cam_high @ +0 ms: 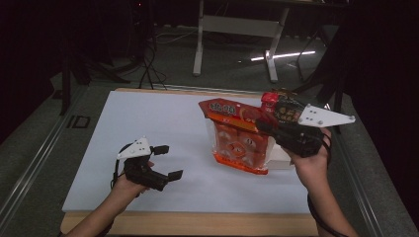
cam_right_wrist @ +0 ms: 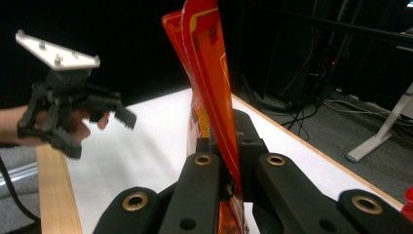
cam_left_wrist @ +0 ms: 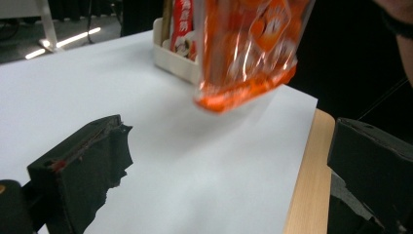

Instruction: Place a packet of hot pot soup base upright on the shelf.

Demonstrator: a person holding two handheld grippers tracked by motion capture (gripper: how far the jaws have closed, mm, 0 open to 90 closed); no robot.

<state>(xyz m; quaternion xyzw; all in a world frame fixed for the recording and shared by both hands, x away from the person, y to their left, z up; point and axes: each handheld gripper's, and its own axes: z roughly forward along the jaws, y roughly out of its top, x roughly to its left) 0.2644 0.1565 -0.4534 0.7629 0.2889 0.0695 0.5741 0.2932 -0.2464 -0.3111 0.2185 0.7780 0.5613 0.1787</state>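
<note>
One orange-red, glossy plastic snack bag with a clear window (cam_high: 240, 140) hangs above the white sheet covering the table (cam_high: 148, 123). The bag is off the surface; the left gripper view shows its lower sealed edge (cam_left_wrist: 243, 92) clear of the sheet with a shadow under it.

Right gripper (cam_high: 264, 126): both black jaws are pressed together on the bag's upper sealed edge. In the right gripper view the flat orange top strip (cam_right_wrist: 214, 102) rises upright out of the closed jaws, seen edge-on. One grey three-cornered plate sits on top of this gripper. The person's right hand (cam_high: 311, 163) holds it over the right part of the sheet.

Left gripper (cam_high: 168, 162): both jaws are spread wide with nothing between them. In the left gripper view one jaw shows at each lower corner, with bare white sheet and the wooden table edge (cam_left_wrist: 311, 175) in between. It carries one grey three-cornered plate. The left hand (cam_high: 129, 185) holds it near the front left of the sheet, well apart from the bag.

One white open-topped rectangular tray (cam_left_wrist: 178, 61) stands on the sheet just behind the bag, holding at least one red-and-white packet (cam_left_wrist: 184, 24) standing upright; its full contents cannot be counted. One red-capped dark container (cam_high: 269, 98) is partly visible beside the right gripper.

Count: two grippers, one bag, one tray.
</note>
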